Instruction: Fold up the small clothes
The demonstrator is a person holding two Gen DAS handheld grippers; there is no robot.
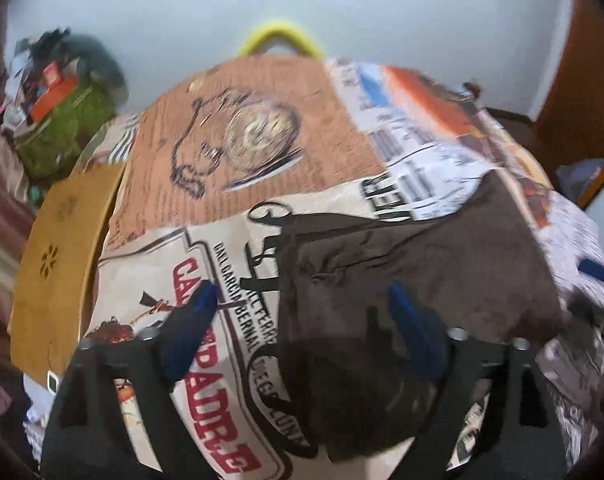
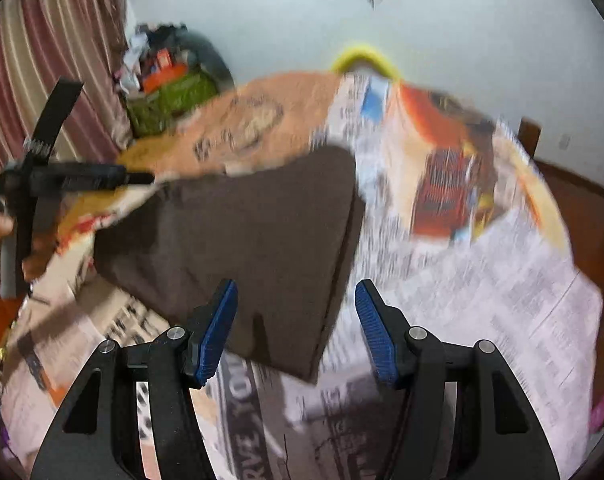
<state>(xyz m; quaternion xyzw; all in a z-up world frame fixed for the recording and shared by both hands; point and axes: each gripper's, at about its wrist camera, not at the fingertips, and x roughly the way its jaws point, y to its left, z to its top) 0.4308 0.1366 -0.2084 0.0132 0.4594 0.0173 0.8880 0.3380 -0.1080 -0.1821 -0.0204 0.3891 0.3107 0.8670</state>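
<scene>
So the brown garment (image 2: 238, 240) is lying flat on the newspaper-covered table (image 2: 482, 280), looks like small shorts or something already folded over once, hard to say with the blur. In the right wrist view it sits around 10 to 12 o'clock from the right gripper (image 2: 296, 332), whose jaws are spread wide with nothing between them except the cloth's near corner underneath. The left gripper (image 1: 302, 320) is also released, blue fingers apart, hovering right over the cloth's left edge, which sits around 1 o'clock in its view. My guess is we're between folds: both tools lining up for the next pinch. The next move calls for dropping onto an edge and catching every layer, or the fold slides apart. Newspaper could lift too.
</scene>
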